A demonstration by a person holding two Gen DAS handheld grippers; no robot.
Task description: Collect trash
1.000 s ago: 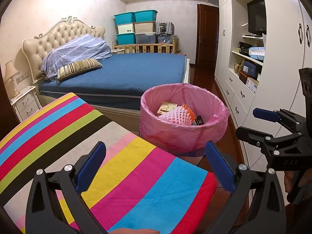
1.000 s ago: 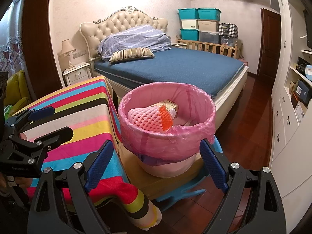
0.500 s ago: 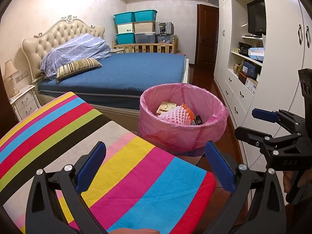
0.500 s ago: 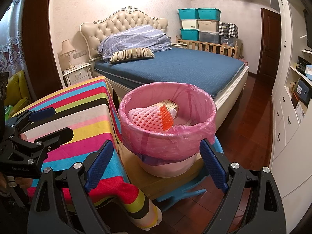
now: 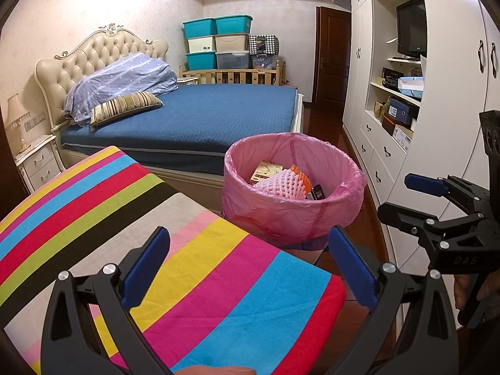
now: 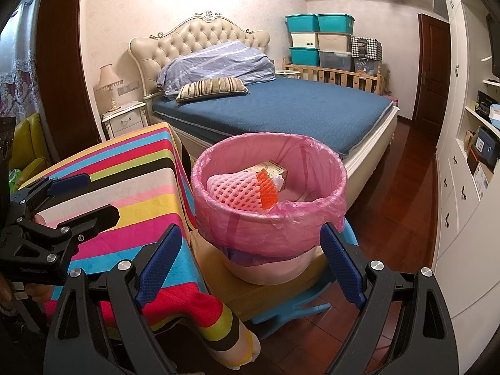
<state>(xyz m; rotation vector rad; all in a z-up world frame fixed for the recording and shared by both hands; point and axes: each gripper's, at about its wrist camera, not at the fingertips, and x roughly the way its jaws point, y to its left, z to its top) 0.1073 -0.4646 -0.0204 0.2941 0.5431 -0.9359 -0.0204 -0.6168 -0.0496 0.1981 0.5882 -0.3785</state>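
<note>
Left wrist: left gripper [image 5: 248,267] held wide open, empty, over striped table [image 5: 93,218]; pink-lined bin [image 5: 292,209] just beyond, far right, three trash items counted inside. Right wrist: right gripper [image 6: 248,264] spread open, empty, near bin [image 6: 268,215]. No loose trash seen; collection judged done, next move unclear.
</note>
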